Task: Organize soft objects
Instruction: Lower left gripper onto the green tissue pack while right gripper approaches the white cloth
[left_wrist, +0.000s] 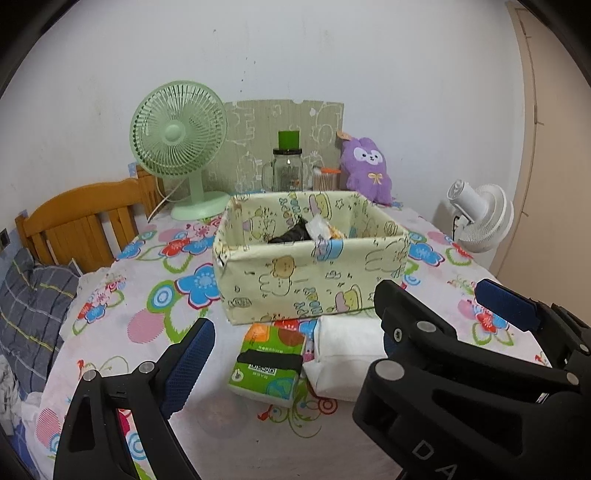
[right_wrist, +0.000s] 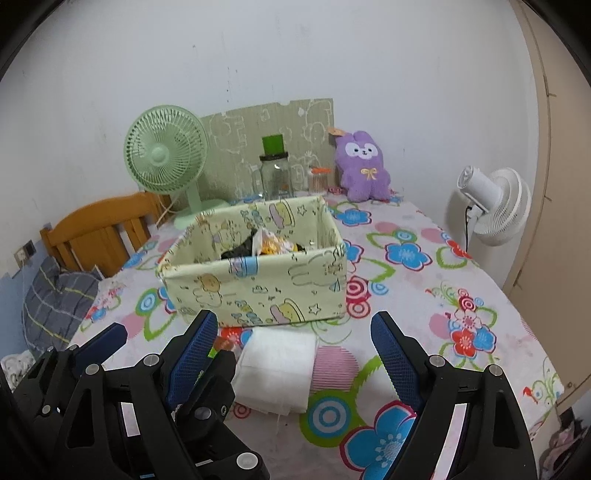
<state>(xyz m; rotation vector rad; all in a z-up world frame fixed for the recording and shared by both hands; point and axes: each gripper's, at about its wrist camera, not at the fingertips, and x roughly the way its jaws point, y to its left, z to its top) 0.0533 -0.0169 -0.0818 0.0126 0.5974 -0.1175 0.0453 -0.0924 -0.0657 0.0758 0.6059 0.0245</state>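
A green tissue pack (left_wrist: 266, 363) and a white tissue pack (left_wrist: 343, 354) lie side by side on the floral tablecloth, just in front of a pale yellow cartoon-print fabric box (left_wrist: 295, 280). The box holds a black item and some wrapped things. My left gripper (left_wrist: 295, 336) is open, low over the green pack. My right gripper (right_wrist: 295, 325) is open, its blue pads either side of the white pack (right_wrist: 277, 365). The two grippers overlap: a right finger (left_wrist: 406, 314) covers my left gripper's right finger. The box (right_wrist: 258, 280) is close ahead. A purple plush (left_wrist: 367, 166) sits at the back.
Behind the box stand a green desk fan (left_wrist: 177, 136), a glass jar with a green lid (left_wrist: 288, 170) and a small pot of sticks. A white fan (left_wrist: 480, 218) is off the table's right edge. A wooden headboard (left_wrist: 85, 221) and plaid pillow lie left.
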